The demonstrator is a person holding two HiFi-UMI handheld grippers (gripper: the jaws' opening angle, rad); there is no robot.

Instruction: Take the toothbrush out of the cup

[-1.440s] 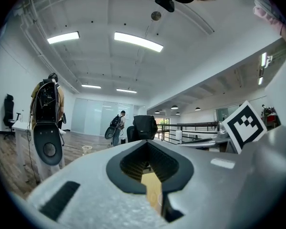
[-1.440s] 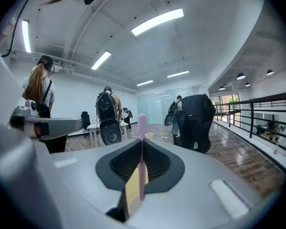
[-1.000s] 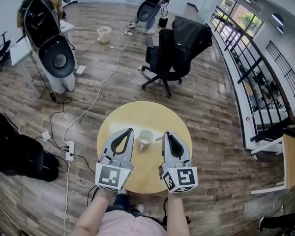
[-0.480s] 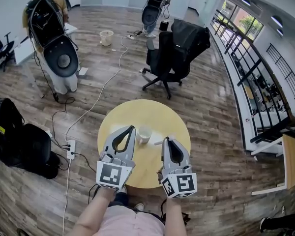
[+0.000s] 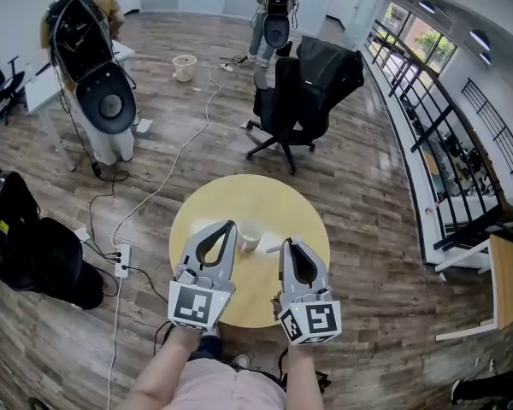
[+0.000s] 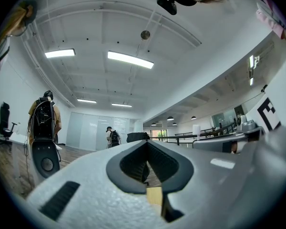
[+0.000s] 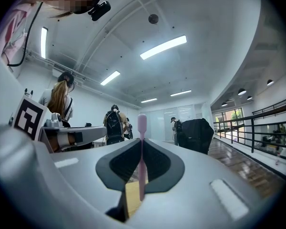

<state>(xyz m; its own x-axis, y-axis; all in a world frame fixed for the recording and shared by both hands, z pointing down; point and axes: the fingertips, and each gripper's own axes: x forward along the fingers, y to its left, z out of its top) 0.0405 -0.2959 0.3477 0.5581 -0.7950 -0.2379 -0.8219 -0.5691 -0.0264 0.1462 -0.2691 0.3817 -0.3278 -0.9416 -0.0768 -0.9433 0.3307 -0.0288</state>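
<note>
A white cup (image 5: 250, 236) stands on the round yellow table (image 5: 239, 199), between my two grippers and slightly ahead of their tips. My right gripper (image 5: 288, 243) is shut on a thin pink toothbrush (image 5: 275, 248), whose end pokes out to the left toward the cup. In the right gripper view the toothbrush (image 7: 141, 166) stands upright between the closed jaws of the right gripper (image 7: 141, 144). Left of the cup, my left gripper (image 5: 230, 225) is shut with nothing in it. The left gripper (image 6: 147, 146) shows its tips meeting in its own view.
A black office chair (image 5: 301, 92) stands beyond the table. People carrying dark equipment are at the far left (image 5: 90, 58) and far back (image 5: 274, 15). A white cable with a power strip (image 5: 121, 261) runs over the floor at left, near black bags (image 5: 30, 254). A railing (image 5: 436, 135) lines the right side.
Both grippers have drawn slightly up and back from the cup, the right one still holding the toothbrush. They have barely moved since the middle frame.
</note>
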